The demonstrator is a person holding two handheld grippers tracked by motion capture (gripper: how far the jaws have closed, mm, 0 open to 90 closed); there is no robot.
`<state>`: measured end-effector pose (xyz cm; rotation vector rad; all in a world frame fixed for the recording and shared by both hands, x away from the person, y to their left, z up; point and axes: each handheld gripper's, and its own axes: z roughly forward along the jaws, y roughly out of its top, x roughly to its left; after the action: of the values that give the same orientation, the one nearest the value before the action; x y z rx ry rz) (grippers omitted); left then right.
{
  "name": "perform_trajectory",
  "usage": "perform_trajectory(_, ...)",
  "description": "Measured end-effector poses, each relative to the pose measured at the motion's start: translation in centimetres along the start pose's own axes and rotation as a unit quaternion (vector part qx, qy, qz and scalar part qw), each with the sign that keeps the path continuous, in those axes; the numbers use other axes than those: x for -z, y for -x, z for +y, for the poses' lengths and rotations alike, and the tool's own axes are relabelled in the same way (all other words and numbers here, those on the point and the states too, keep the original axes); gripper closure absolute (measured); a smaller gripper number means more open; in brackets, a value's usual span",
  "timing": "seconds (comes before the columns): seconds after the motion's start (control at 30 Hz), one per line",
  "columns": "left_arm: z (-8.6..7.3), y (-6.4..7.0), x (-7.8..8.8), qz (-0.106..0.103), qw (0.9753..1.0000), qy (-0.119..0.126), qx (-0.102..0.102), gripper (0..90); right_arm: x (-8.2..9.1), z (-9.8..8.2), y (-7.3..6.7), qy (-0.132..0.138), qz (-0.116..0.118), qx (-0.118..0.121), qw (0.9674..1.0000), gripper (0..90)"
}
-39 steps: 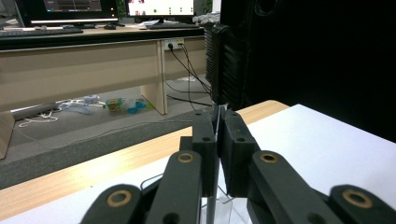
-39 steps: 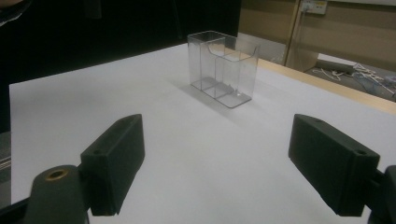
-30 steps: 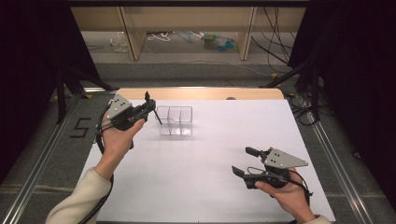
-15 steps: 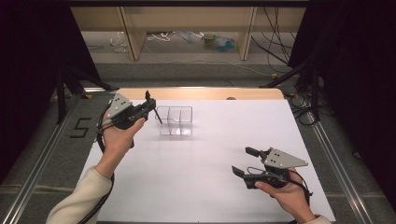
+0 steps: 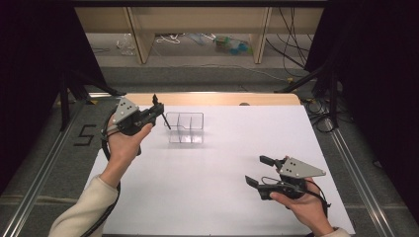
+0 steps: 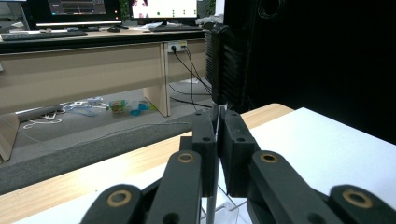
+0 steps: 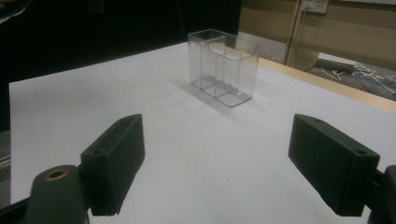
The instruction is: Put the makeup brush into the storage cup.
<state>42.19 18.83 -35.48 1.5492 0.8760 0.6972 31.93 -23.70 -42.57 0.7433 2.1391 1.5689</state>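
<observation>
A clear plastic box (image 5: 185, 127) with compartments stands on the white table top (image 5: 222, 163), toward the back left; it also appears ahead in the right gripper view (image 7: 224, 67). My left gripper (image 5: 157, 111) hovers just left of the box, shut on a thin dark stick-like tool (image 5: 165, 121) that slants down toward the box. In the left gripper view, the jaws (image 6: 218, 126) pinch the tool's thin stem, and its ribbed black end (image 6: 224, 60) rises above them. My right gripper (image 5: 257, 170) rests low at the front right, open, with nothing between its jaws (image 7: 233, 163).
A wooden strip (image 5: 222, 98) borders the table's far edge. Beyond it lie cables and small items on the floor under a desk (image 5: 197, 42). Black curtains hang on both sides, and metal rails (image 5: 356, 168) run along the table's flanks.
</observation>
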Motion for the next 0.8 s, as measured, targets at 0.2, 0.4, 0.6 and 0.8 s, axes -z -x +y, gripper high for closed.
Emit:
perform_trajectory(0.2,0.10,-0.10,-0.12,0.001,1.0000,0.002,0.000,85.1,-0.01,-0.01,0.00,0.000,0.000,0.000,1.0000,19.7)
perform_trajectory(0.4,0.09,-0.14,-0.26,0.002,1.0000,0.001,0.002,85.1,-0.01,0.00,-0.01,0.000,0.000,0.000,1.0000,19.7)
perform_trajectory(0.6,0.10,-0.17,-0.41,0.004,1.0000,0.002,0.004,85.1,-0.02,-0.01,0.00,0.000,0.000,0.000,1.0000,19.7)
perform_trajectory(0.8,0.22,-0.24,-0.53,0.004,1.0000,0.002,0.001,85.0,-0.01,-0.02,0.01,0.000,0.000,0.000,1.0000,19.7)
